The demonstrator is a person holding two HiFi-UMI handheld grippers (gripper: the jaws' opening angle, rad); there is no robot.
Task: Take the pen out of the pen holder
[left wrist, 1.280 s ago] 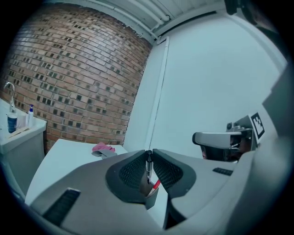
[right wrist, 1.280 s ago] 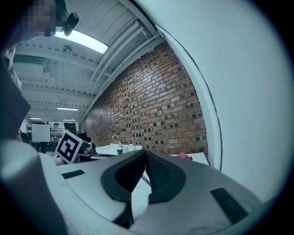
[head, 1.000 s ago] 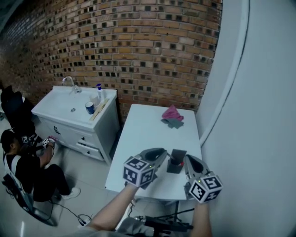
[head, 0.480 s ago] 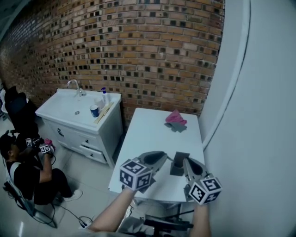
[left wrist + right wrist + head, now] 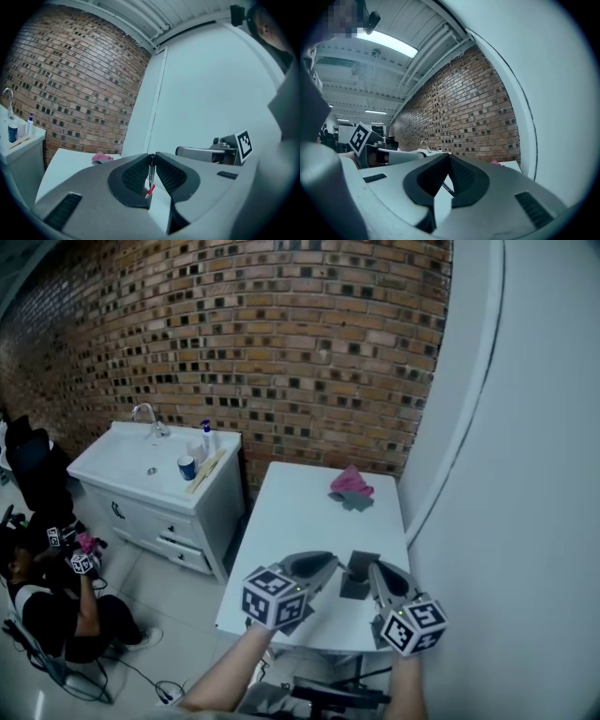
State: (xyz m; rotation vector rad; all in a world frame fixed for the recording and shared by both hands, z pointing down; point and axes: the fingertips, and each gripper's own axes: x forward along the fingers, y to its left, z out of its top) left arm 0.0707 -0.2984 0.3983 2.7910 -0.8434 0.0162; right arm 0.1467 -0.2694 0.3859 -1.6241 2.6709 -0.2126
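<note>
- While the left gripper (image 5: 333,562) is clenching the upright pen (image 5: 151,171) at the pen holder's (image 5: 357,575) nine o'clock, the lifting-out step is seemingly running
- Right gripper (image 5: 374,567), jaws pressed together on nothing visible, is hovering at the pen holder's three o'clock
- Next move is calling for raising the pen clear without tipping the pen holder

Brick-walled room with white fittings
Brick wall (image 5: 281,334) at twelve o'clock, plain white wall (image 5: 525,474) at three, sink cabinet (image 5: 159,493) at nine, tiled floor (image 5: 141,606) at seven.
</note>
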